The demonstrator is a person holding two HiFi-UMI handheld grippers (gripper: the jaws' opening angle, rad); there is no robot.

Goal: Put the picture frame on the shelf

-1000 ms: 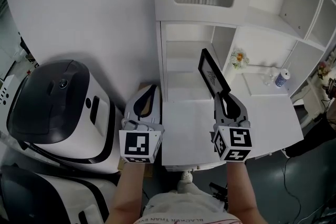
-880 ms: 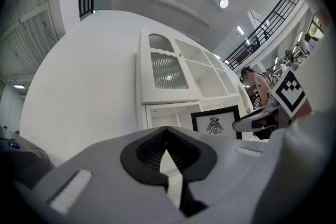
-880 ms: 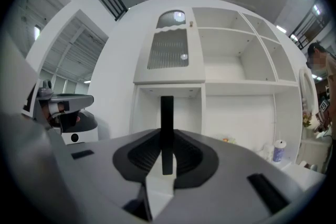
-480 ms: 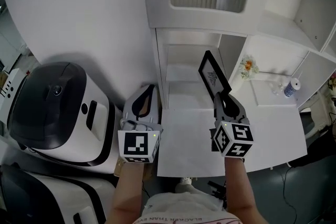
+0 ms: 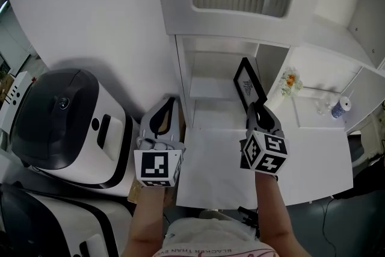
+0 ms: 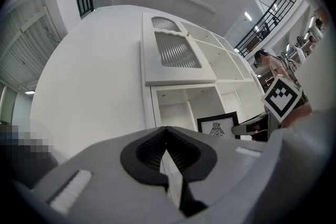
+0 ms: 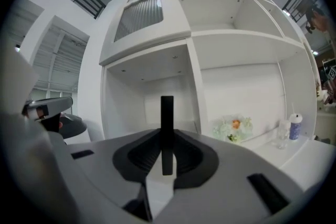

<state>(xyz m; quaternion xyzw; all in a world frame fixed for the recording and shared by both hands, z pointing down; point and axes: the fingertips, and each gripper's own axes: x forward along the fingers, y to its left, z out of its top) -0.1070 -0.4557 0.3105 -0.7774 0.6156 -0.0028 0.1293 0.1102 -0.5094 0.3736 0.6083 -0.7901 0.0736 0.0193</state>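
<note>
Picture frame edge-on between right gripper jaws, face unseen; lower edge hidden behind jaws in head view. Bottle right of jaws: label too small.

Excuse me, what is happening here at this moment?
A person holds a gripper in each hand. The right gripper has its jaws shut on a black picture frame, held upright in front of an open compartment of the white shelf. It is not yet set down. The left gripper is shut and empty.
</note>
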